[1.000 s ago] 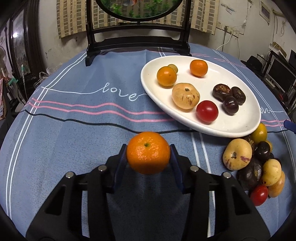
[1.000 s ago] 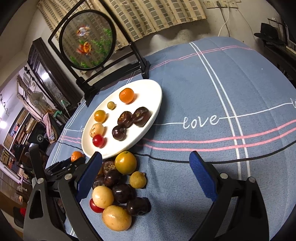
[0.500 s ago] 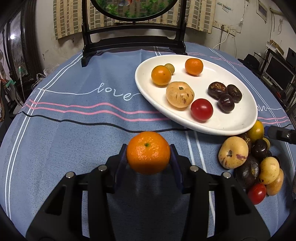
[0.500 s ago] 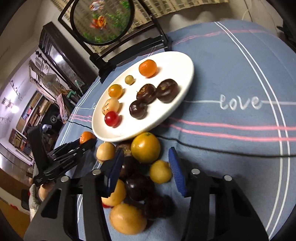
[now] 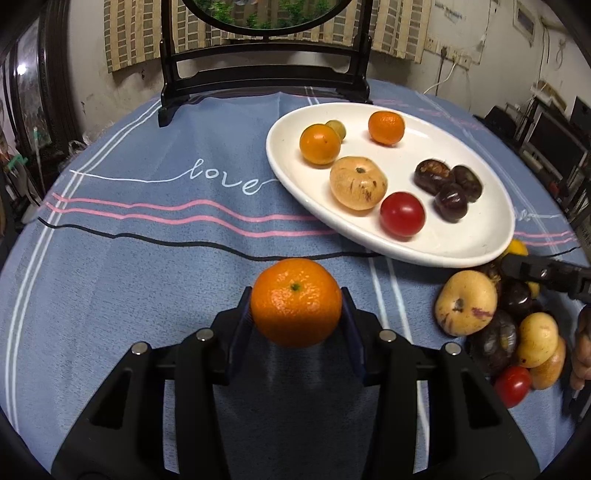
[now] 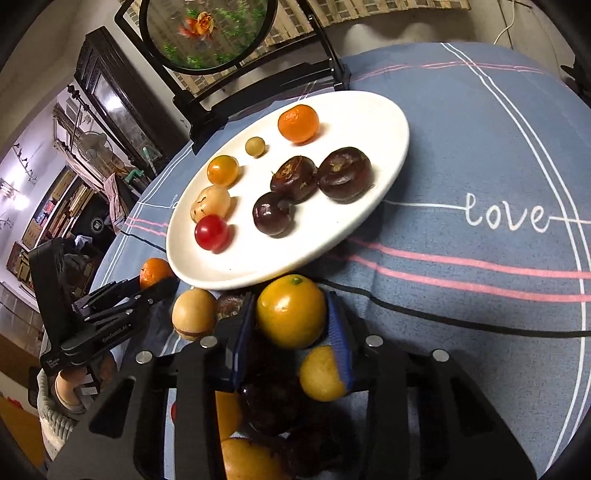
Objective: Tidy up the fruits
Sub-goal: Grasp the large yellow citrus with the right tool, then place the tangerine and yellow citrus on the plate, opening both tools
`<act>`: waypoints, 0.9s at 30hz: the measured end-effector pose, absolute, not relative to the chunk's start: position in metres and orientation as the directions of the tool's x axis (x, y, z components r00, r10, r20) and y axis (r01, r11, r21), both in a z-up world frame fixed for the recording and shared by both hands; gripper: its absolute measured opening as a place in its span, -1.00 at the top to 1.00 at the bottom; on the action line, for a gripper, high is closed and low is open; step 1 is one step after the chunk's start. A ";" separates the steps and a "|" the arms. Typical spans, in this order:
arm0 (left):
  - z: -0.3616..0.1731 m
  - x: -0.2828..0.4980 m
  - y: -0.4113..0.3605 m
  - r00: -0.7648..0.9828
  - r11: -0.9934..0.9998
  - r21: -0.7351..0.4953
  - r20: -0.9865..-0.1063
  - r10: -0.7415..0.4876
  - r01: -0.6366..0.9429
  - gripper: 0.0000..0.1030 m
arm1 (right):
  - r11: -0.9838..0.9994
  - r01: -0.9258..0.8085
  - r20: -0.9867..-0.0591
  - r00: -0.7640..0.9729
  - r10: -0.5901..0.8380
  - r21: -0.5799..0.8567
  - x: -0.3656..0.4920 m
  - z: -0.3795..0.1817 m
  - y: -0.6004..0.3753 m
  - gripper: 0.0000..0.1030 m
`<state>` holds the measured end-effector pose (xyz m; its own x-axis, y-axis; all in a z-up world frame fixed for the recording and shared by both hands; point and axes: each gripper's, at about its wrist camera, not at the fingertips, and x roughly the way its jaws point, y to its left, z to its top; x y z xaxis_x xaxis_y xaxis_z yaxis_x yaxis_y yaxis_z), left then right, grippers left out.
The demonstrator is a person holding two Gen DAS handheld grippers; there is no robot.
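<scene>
- Table [image 5: 129,258], under a blue cloth with pink, white and black stripes and the word "love"; a dark wooden stand with a round painted panel [image 6: 207,33] sits at its far edge
- White oval plate [image 5: 461,251], toward the far right of the table; it carries two orange citrus fruits, a small olive-green fruit, a pale speckled fruit, a red tomato and three dark brown fruits set close together
- Loose pile of fruit [image 5: 517,325], on the cloth just beside the plate's near rim: pale yellow, dark purple, red and orange pieces touching one another
- Left hand-held gripper [image 5: 295,321], held above the cloth near the table's near edge, clenched on a mandarin [image 5: 295,302]
- Right hand-held gripper [image 6: 291,328], over the pile; its jaws have just been closing, and both blue pads now lie against the sides of a yellow-orange citrus [image 6: 291,310] at the plate's near rim
</scene>
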<state>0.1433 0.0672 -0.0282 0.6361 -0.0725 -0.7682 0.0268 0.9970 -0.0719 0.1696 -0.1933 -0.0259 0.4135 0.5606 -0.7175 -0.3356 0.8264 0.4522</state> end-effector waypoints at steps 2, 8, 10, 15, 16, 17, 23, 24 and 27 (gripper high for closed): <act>-0.026 0.141 0.064 0.647 0.997 -0.067 -0.759 -0.075 0.038 0.13 | 0.827 -0.338 -0.715 0.419 0.559 0.449 0.166 -0.023 -0.197 0.26; -0.009 0.125 0.058 0.712 0.999 -0.029 -0.700 -0.052 0.044 0.14 | 0.810 -0.335 -0.662 0.468 0.586 0.481 0.159 -0.004 -0.217 0.26; -0.001 0.121 0.057 0.726 0.998 -0.043 -0.685 -0.063 0.045 0.13 | 0.806 -0.324 -0.638 0.494 0.591 0.496 0.157 0.003 -0.227 0.26; 0.023 0.134 0.046 0.738 0.992 -0.090 -0.662 -0.130 0.093 0.13 | 0.786 -0.308 -0.574 0.550 0.607 0.536 0.158 0.024 -0.242 0.26; 0.026 0.141 0.041 0.736 0.992 -0.082 -0.665 -0.125 0.094 0.13 | 0.784 -0.307 -0.568 0.554 0.609 0.540 0.159 0.028 -0.242 0.26; 0.029 0.149 0.036 0.734 0.993 -0.067 -0.669 -0.117 0.098 0.13 | 0.782 -0.312 -0.563 0.557 0.611 0.540 0.161 0.032 -0.242 0.26; 0.030 0.202 0.008 0.709 0.989 -0.064 -0.691 -0.140 0.133 0.13 | 0.807 -0.336 -0.590 0.555 0.586 0.485 0.201 0.050 -0.214 0.26; 0.028 0.212 0.003 0.704 0.988 -0.064 -0.696 -0.143 0.138 0.13 | 0.809 -0.333 -0.593 0.555 0.583 0.484 0.207 0.049 -0.212 0.26; 0.020 0.232 -0.005 0.690 0.988 -0.063 -0.709 -0.145 0.143 0.12 | 0.813 -0.310 -0.607 0.547 0.576 0.493 0.239 0.036 -0.201 0.26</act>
<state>0.2324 -0.0046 0.0203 0.6899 -0.1450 -0.7092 0.1426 0.9878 -0.0632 0.2393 -0.2006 0.0360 0.5469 0.5762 -0.6074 -0.3098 0.8132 0.4926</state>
